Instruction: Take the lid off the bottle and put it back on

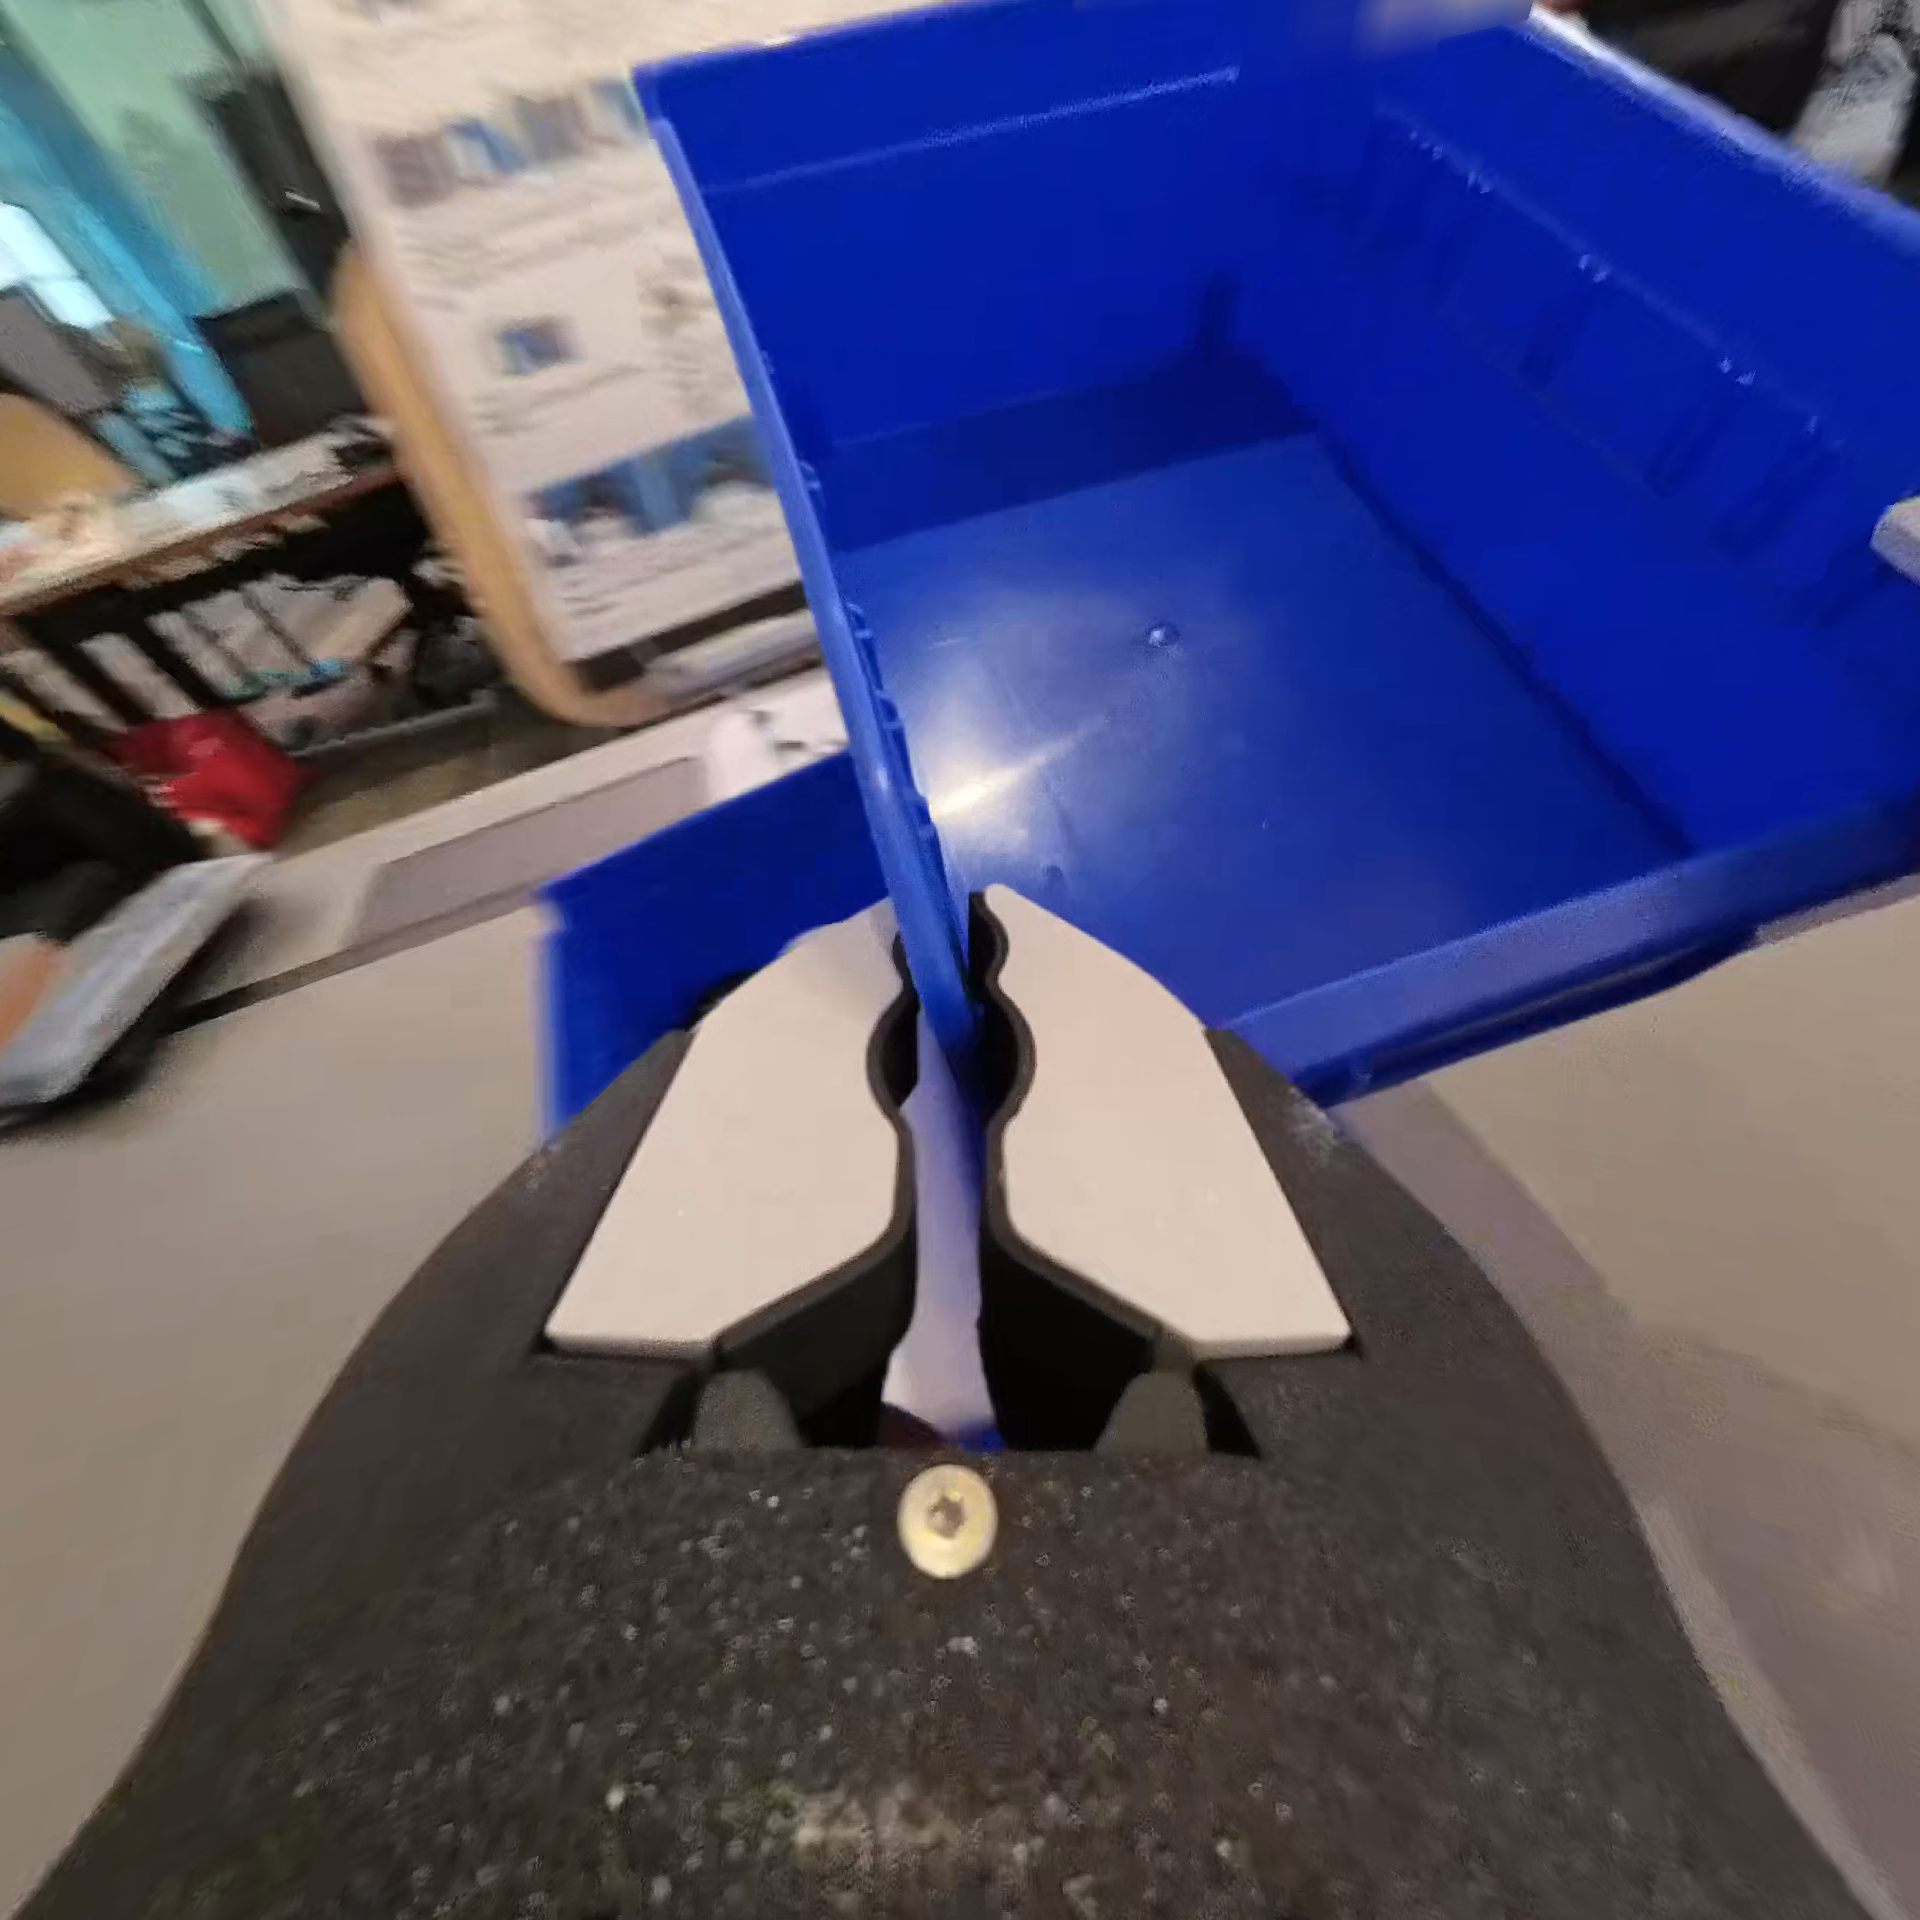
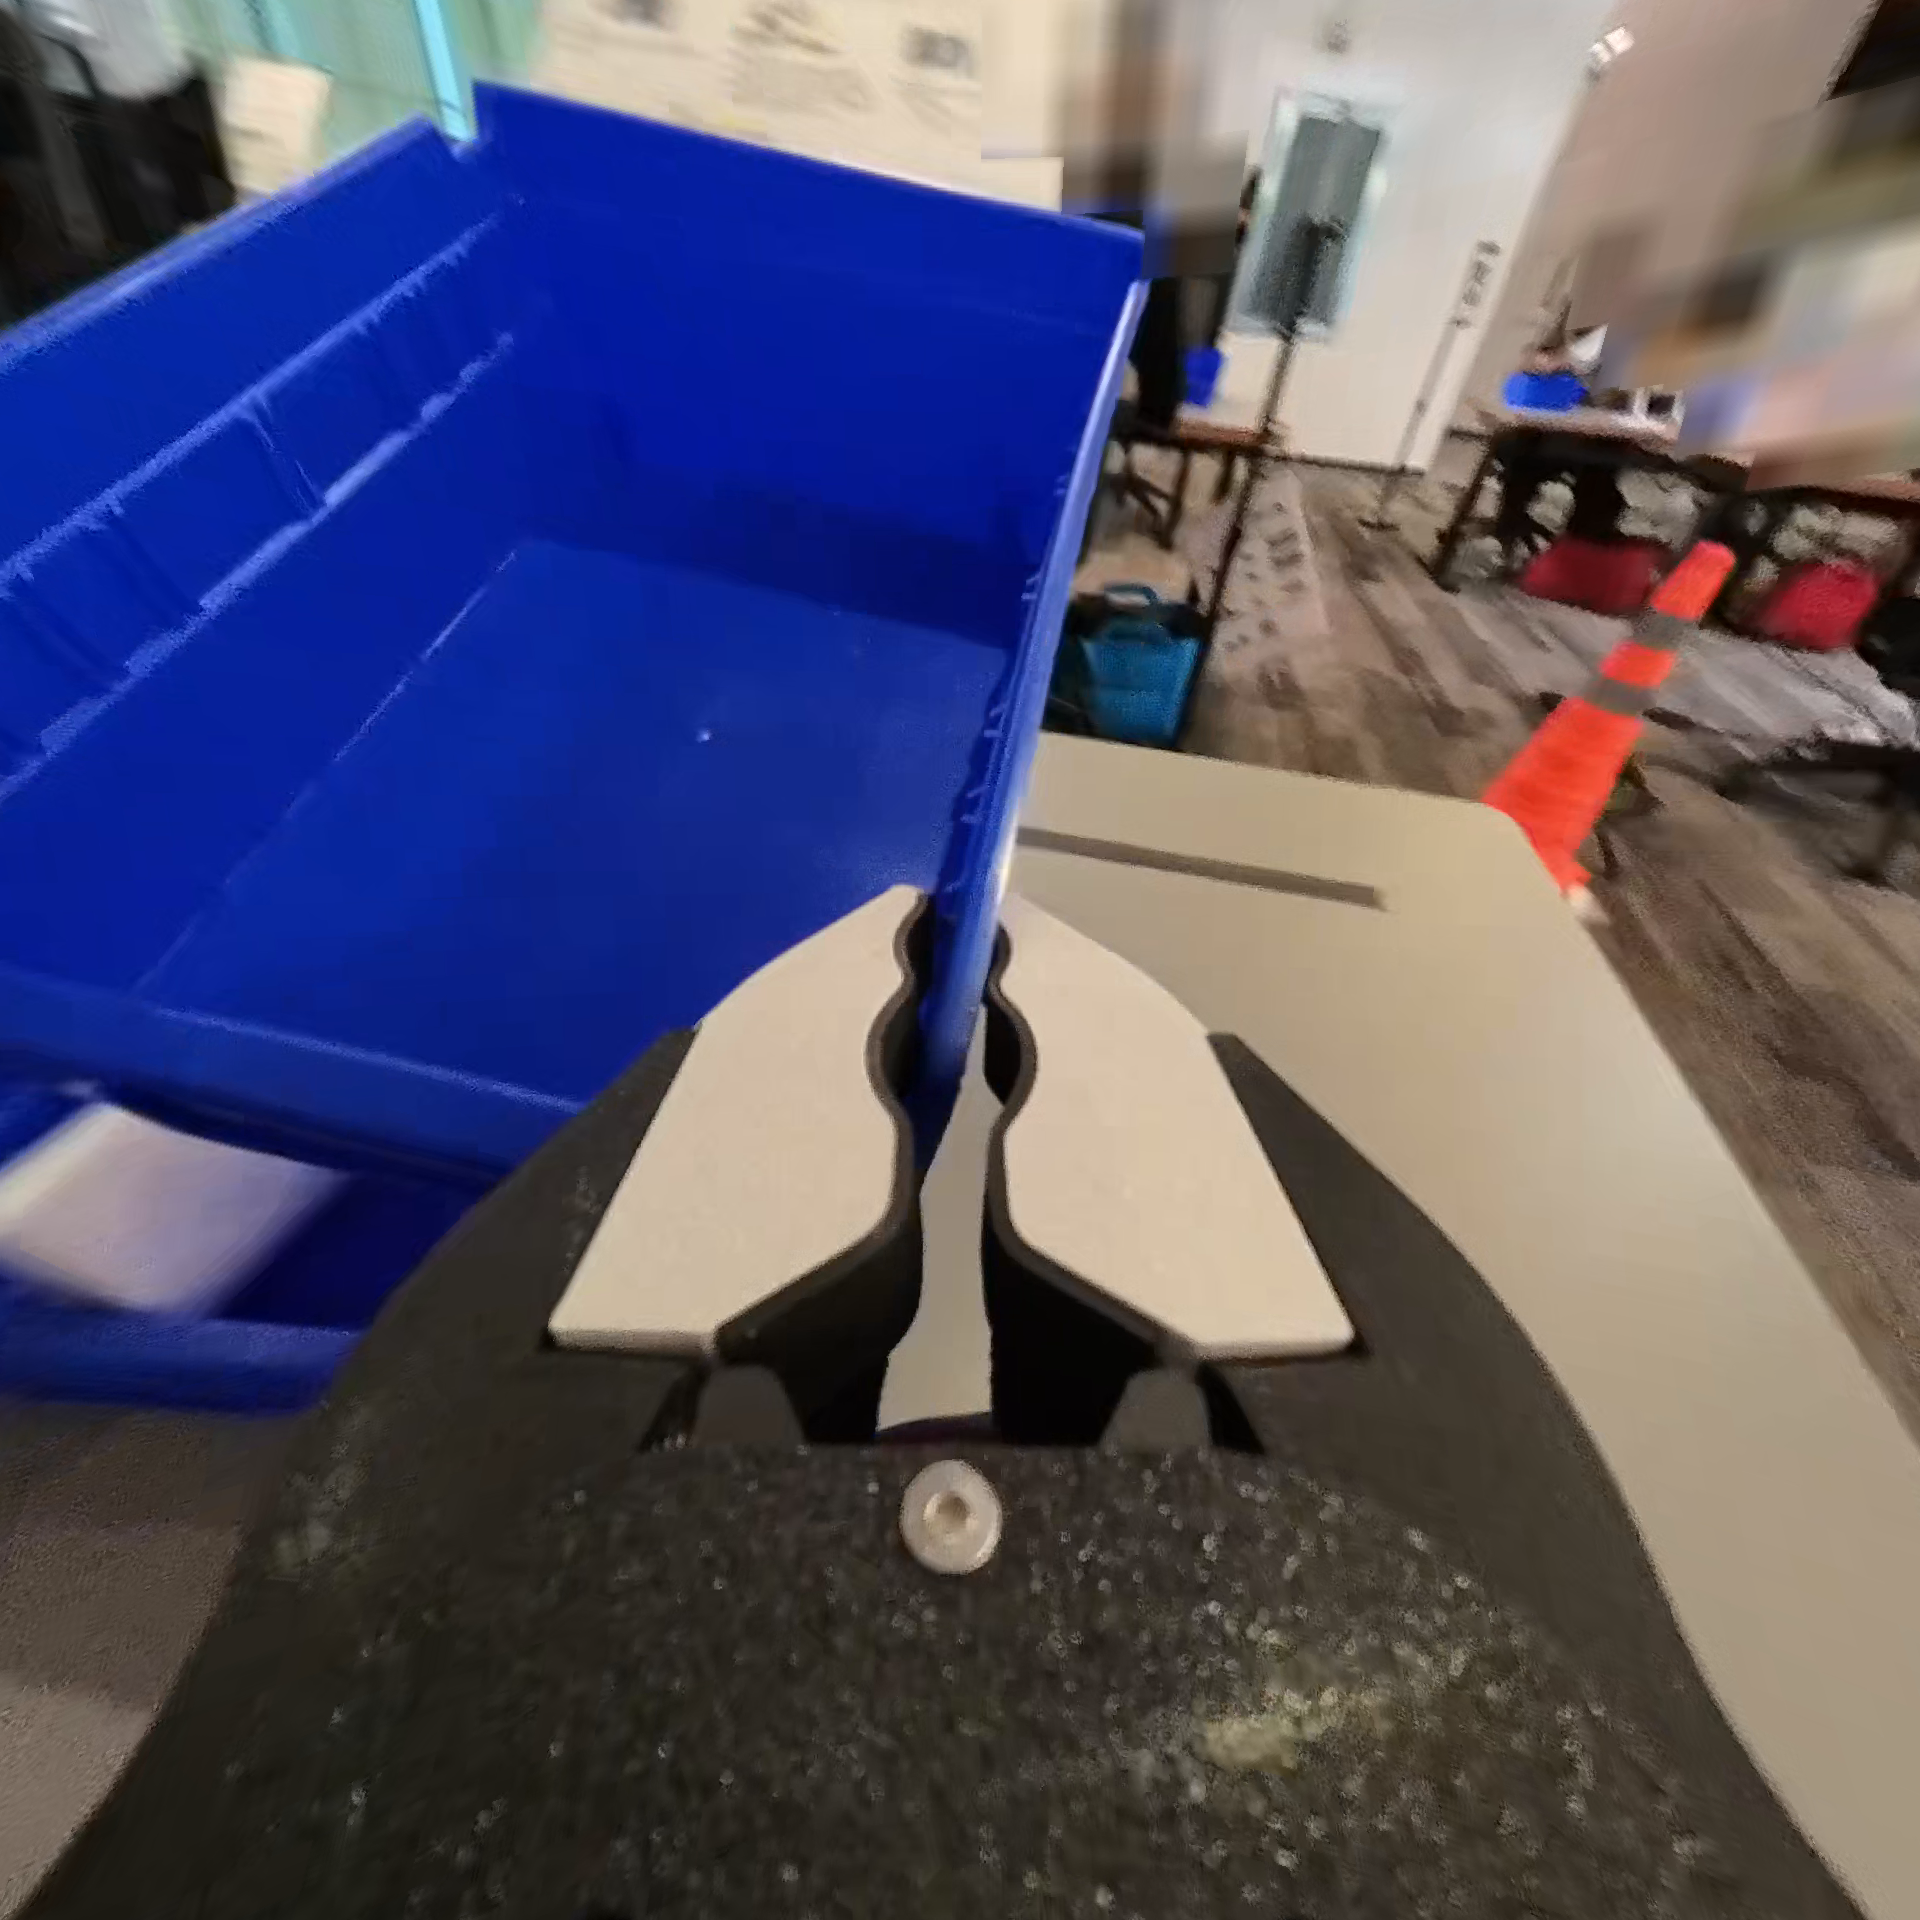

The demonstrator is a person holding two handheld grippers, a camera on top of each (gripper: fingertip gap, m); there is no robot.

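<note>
Left tongs and right tongs gripping blue bin walls, unreadable blurred poster

left wrist: close, along claw | right wrist: same | shared: blue bin

The left gripper is seen with its jaws nearly closed, clamped on the side wall of a blue bin. The right gripper is likewise clamped on the bin's opposite wall.
</note>
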